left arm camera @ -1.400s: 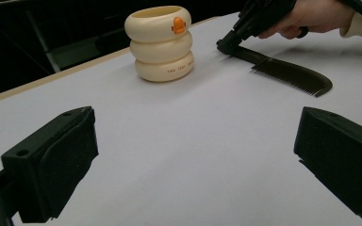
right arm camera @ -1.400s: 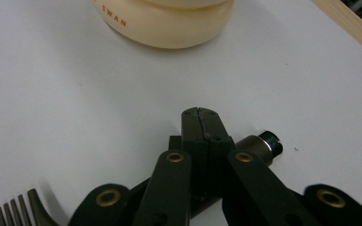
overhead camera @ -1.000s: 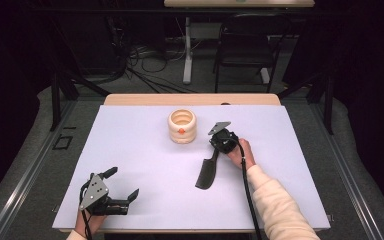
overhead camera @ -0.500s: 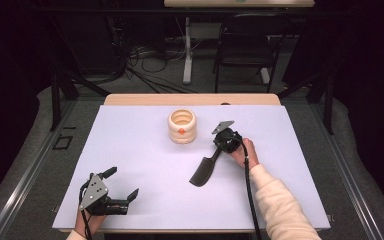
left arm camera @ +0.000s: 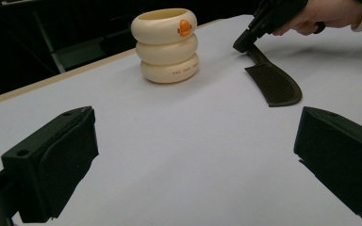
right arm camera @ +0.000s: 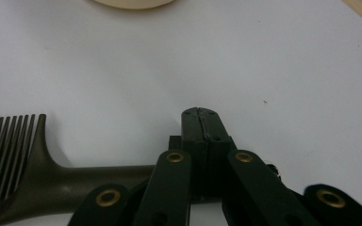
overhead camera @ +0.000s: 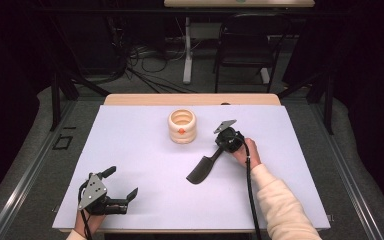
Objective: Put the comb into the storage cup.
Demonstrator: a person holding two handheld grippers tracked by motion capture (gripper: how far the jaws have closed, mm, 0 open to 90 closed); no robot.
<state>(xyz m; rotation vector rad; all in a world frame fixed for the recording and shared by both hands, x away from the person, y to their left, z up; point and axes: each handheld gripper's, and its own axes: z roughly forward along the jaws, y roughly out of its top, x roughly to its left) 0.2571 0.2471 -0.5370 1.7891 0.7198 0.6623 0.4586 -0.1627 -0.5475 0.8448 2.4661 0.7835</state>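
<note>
A white sheet covers the bench (overhead camera: 130, 150), with a strip of pale wood showing along its far edge. Around it the room is dark: grey floor, black frame rails, a tangle of cables, a white post and a black chair behind.

The high view shows the right tongs (overhead camera: 219, 150) lying low near the middle of the bench, closed on the handle of a dark comb (overhead camera: 203, 169). The comb lies flat on the sheet, its toothed head pointing toward the near left. The right gripper view shows what that one cannot: the two jaw tips pressed together above the comb (right arm camera: 37, 183) handle, and the fine teeth at the picture's left edge.

The left tongs (overhead camera: 121, 186) rest at the near left corner, well apart from the comb, jaws spread wide and holding nothing. In the left gripper view the ridged face of the comb (left arm camera: 275, 84) head is plain, with the right tongs (left arm camera: 245, 43) at its handle.

A cream ringed cup (overhead camera: 181, 126) with an orange mark stands upright just left of the right tongs, near them but apart. Nothing lies between the two tongs.
</note>
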